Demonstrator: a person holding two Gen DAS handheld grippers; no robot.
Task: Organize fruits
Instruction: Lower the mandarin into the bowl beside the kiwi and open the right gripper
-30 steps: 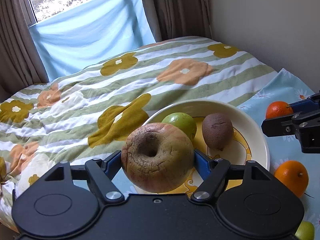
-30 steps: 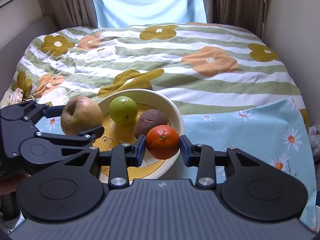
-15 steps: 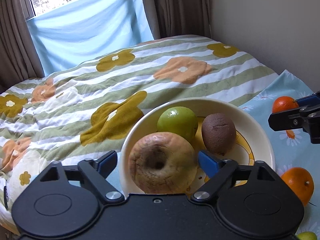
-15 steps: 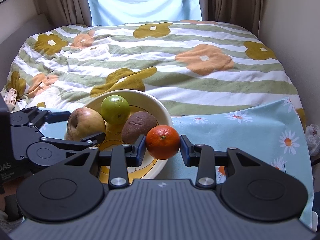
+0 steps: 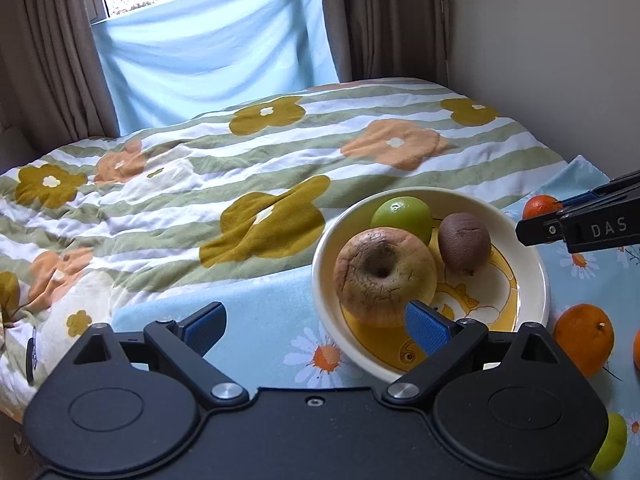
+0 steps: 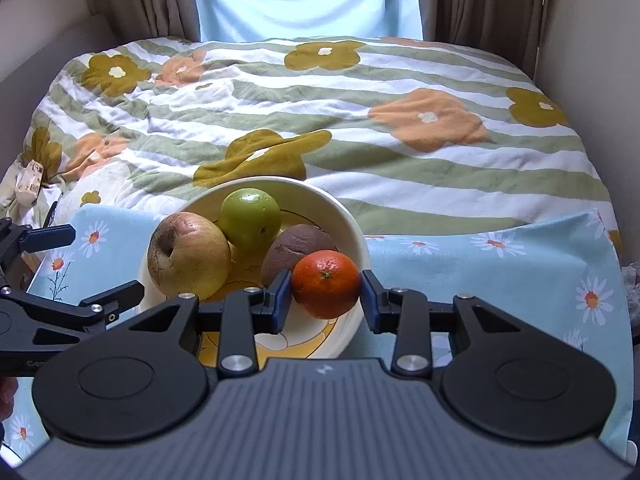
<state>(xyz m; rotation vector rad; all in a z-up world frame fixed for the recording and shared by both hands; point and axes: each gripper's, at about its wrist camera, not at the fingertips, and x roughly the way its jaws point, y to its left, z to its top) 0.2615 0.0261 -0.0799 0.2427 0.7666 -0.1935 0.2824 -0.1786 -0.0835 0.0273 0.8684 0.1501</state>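
Duvet, striped with flowers, covered the bed; daisy cloth lay over its near end. Bowl sat on the cloth, cream with a yellow cartoon base. In it: wrinkled apple at the near left, green fruit behind it and touching it, kiwi to the right. My left claw had just been opening and stood wide, nothing between the pads; its right pad sat just in front of the apple, whether touching it I could not tell. My right claw was clamped on a tangerine, pads pressed on both sides, held over the bowl's near right rim just in front of the kiwi. Loose on the cloth right of the bowl: an orange and a green fruit at the frame's corner.
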